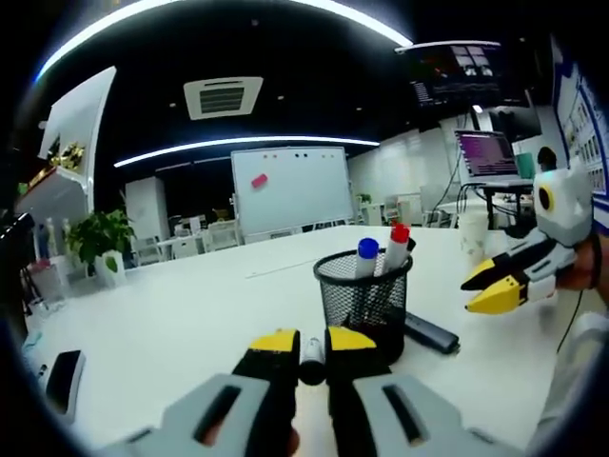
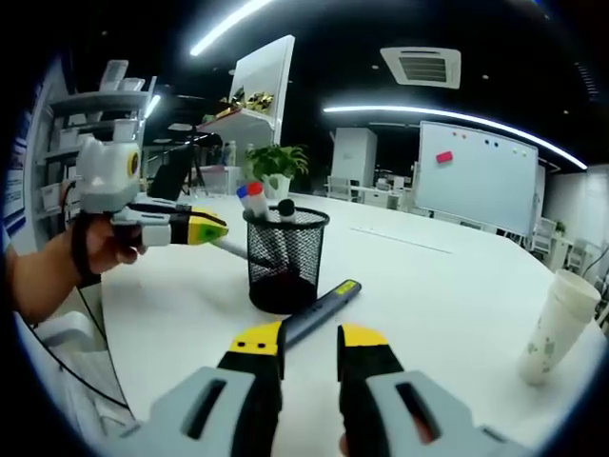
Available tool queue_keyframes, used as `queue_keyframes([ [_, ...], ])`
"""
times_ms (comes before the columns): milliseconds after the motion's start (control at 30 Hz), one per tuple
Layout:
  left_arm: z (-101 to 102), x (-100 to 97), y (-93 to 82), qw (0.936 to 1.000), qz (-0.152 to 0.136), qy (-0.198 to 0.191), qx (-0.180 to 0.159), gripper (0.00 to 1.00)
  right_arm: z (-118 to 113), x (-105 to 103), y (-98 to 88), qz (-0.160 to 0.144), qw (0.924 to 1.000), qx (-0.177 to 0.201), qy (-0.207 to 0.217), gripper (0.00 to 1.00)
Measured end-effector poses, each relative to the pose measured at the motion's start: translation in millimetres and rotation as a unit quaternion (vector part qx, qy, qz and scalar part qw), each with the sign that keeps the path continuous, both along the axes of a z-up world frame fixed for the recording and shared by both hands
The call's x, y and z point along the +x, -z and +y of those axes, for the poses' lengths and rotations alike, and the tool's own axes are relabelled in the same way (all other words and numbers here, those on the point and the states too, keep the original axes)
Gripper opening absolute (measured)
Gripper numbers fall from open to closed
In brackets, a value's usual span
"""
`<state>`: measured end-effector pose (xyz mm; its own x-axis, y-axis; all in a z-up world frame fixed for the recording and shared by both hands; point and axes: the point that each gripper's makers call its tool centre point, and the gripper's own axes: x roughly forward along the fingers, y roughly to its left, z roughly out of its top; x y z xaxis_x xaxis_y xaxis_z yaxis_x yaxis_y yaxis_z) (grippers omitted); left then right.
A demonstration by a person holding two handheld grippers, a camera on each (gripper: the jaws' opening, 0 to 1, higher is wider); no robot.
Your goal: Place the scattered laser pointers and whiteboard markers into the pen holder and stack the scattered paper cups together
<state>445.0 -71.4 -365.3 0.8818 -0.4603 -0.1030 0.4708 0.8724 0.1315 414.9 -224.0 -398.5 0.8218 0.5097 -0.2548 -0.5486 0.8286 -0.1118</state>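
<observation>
A black mesh pen holder (image 1: 362, 297) (image 2: 284, 259) stands on the white table with a blue-capped marker (image 1: 366, 255) and a red-capped marker (image 1: 397, 246) upright in it. My left gripper (image 1: 312, 341) (image 2: 211, 229) is shut on a black-capped marker (image 1: 312, 360), held just short of the holder's near side. A dark laser pointer (image 1: 430, 333) (image 2: 322, 307) lies flat beside the holder. My right gripper (image 2: 310, 338) (image 1: 487, 285) is open, with the pointer's near end just in front of its jaws. Stacked paper cups (image 2: 559, 326) (image 1: 473, 234) stand further off.
A person's hand (image 2: 67, 262) holds the left gripper near the table's edge. A black flat device (image 1: 60, 383) lies at the table's left side. A laptop (image 1: 487, 155), a plant (image 1: 100, 238) and a whiteboard (image 1: 290, 188) are in the background.
</observation>
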Motion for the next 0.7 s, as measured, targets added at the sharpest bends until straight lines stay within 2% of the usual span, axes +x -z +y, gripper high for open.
queue_keyframes([
  [300,-3.9,-4.2,-14.8,0.9998,-0.019,0.011,-0.001,0.11,0.5,-1.4,1.1,0.0,1.0,-0.001,0.0,0.22],
  [700,-4.2,-8.3,-31.1,0.9992,-0.029,0.019,-0.018,0.11,1.6,0.4,-1.8,-0.002,1.0,-0.003,-0.002,0.22],
])
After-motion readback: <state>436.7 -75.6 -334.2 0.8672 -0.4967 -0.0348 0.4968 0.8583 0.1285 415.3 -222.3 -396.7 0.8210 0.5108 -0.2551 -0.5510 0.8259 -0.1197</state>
